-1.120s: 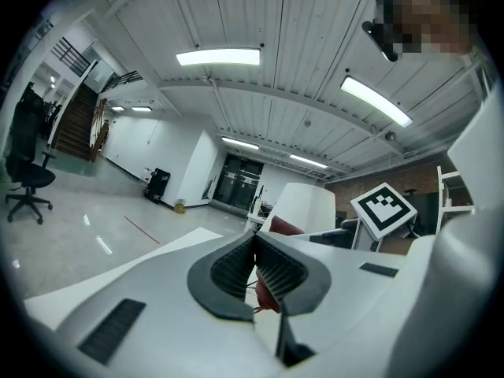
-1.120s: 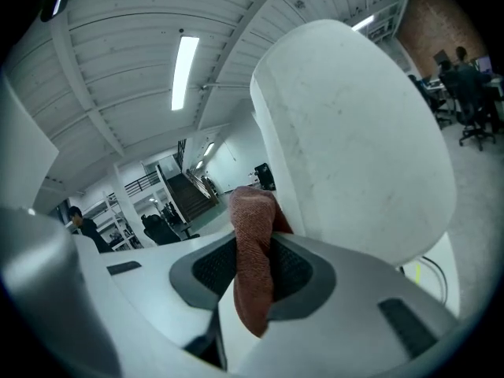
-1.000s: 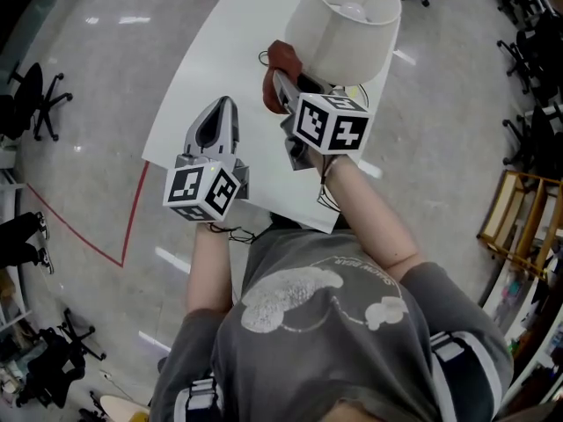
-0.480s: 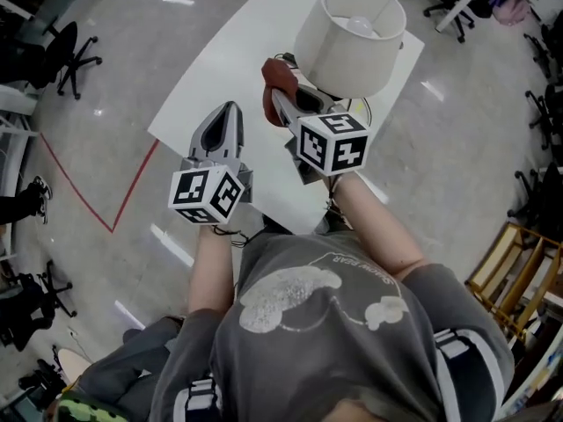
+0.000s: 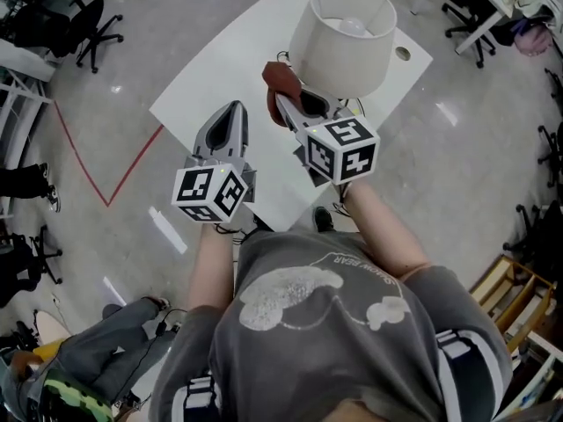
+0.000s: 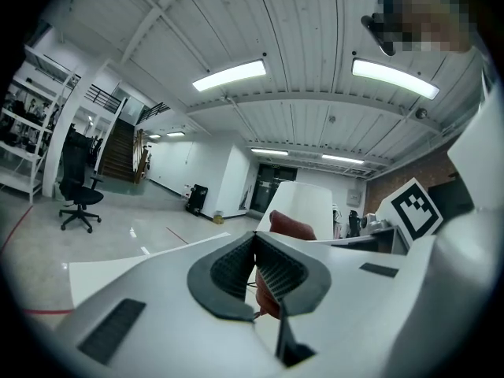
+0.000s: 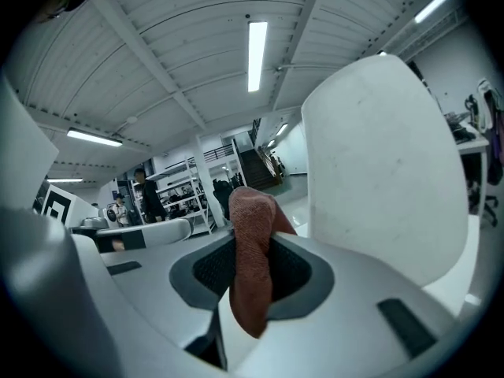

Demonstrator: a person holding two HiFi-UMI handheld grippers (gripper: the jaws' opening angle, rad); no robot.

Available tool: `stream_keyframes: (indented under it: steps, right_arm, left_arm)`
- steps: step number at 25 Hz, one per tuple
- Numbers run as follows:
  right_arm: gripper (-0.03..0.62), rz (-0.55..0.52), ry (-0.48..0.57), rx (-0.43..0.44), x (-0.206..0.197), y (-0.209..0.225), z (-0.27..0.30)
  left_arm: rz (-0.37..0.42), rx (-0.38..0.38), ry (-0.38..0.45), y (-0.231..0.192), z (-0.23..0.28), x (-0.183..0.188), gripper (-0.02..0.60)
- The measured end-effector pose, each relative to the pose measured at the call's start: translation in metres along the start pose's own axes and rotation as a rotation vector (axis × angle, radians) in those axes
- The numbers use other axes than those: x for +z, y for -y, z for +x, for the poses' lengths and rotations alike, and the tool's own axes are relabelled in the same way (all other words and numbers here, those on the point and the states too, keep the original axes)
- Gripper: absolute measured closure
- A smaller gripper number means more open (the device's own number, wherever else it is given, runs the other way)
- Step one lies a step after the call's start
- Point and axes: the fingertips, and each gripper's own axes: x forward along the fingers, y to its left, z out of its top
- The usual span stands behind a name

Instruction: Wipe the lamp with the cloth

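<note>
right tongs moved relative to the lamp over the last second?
No, not noticeably. The right tongs, shut on the cloth, keep the same spot beside the lamp shade's left side. The table turning in the head view is camera motion.

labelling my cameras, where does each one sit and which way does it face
Head view: on the person's head, looking steeply down at the table, lamp, both forearms and shirt.
Left gripper view: on the left gripper, along its shut, empty jaws toward the lamp.
Right gripper view: on the right gripper, shut on the cloth.
All three share lamp and cloth.
</note>
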Motion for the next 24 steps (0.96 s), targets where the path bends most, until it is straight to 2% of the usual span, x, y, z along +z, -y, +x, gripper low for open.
stream_keyframes:
  steps: [12, 18, 24]
  right_arm:
    - [0.503, -0.074, -0.075, 0.169, -0.027, 0.003, -0.043]
    - [0.503, -0.061, -0.118, 0.192, -0.041, 0.01, -0.054]
    - [0.503, -0.051, -0.126, 0.201, -0.039, 0.013, -0.049]
  left_arm:
    - [-0.006, 0.13, 0.028, 0.045, -0.024, -0.021, 0.572]
    - [-0.031, 0.154, 0.024, 0.06, -0.031, -0.024, 0.572]
    - [-0.028, 0.179, 0.018, 0.057, -0.027, -0.017, 0.572]
